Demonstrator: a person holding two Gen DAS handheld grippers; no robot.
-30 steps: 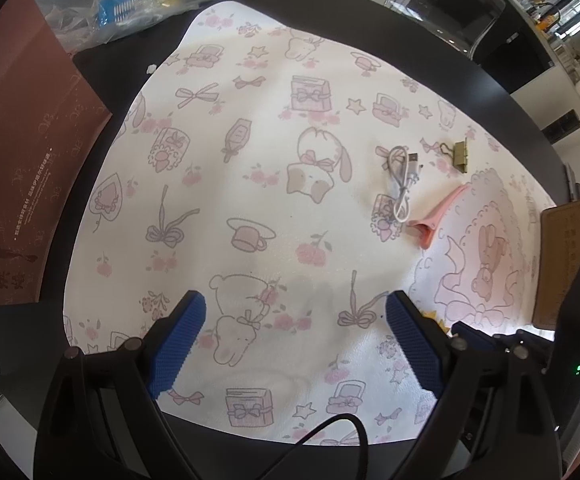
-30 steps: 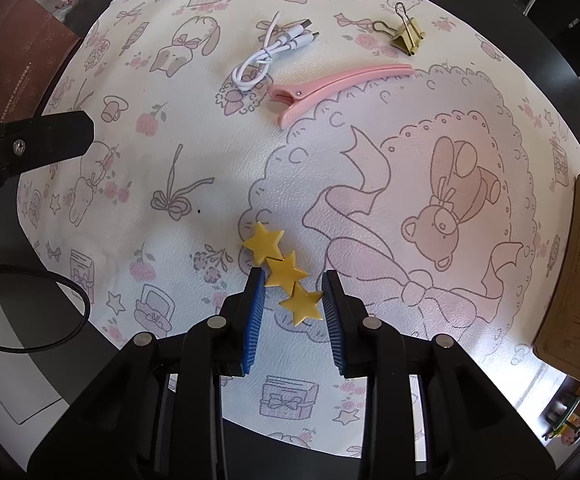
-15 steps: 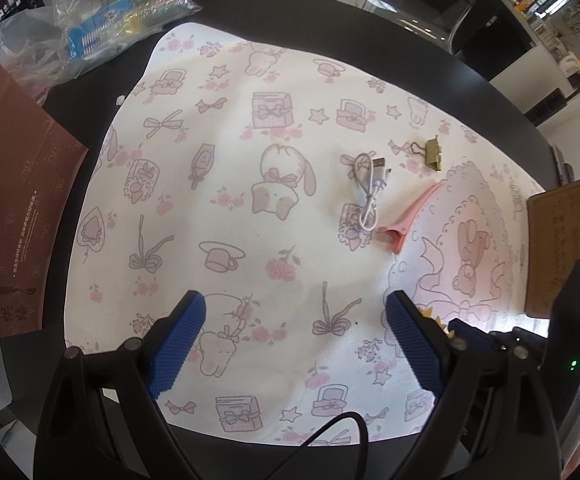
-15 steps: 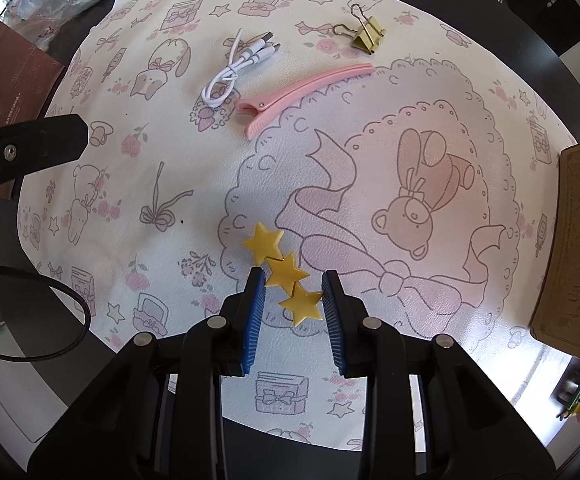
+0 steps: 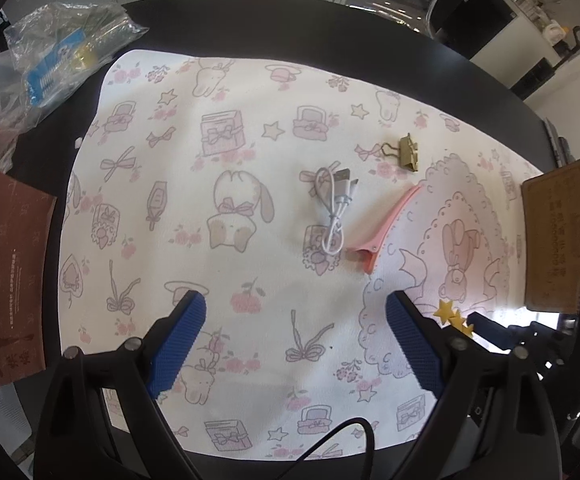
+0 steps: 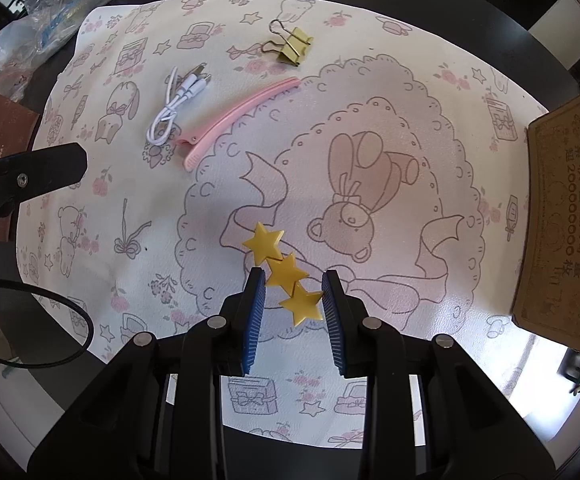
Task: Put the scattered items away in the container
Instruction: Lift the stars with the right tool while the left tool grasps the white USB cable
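Right wrist view shows the right gripper (image 6: pixel 294 300) low in the middle of the frame. Its two blue pads (image 6: pixel 255 312) are close together, one on each side of a yellow star clip (image 6: pixel 286 274). The clip is three little stars in a row. The bottom star sits between the pads and looks pinched by them, while the top star pokes out past the tips. Under it lies a white mat (image 6: pixel 370 184) with pink bears and bows drawn on it.

Up in the upper left of that frame lie a white cable (image 6: pixel 174 108) and a long pink hair clip (image 6: pixel 238 114), just beside each other. A gold paper clip (image 6: pixel 292 44) sits near the top, a little apart from them. A brown box (image 6: pixel 566 216) fills the right edge.

Left wrist view shows the left gripper (image 5: pixel 296 336) at the bottom. Its jaws are wide open and hold nothing. The white cable (image 5: pixel 336 204) and the pink hair clip (image 5: pixel 386 226) are in the middle right, the gold paper clip (image 5: pixel 408 152) is above them, and the star clip (image 5: pixel 452 316) peeks out at the lower right. The brown box (image 5: pixel 558 236) is at the right edge. A clear plastic bag (image 5: pixel 62 52) lies in the upper left, and a dark red book (image 5: pixel 2 264) sits at the left edge.
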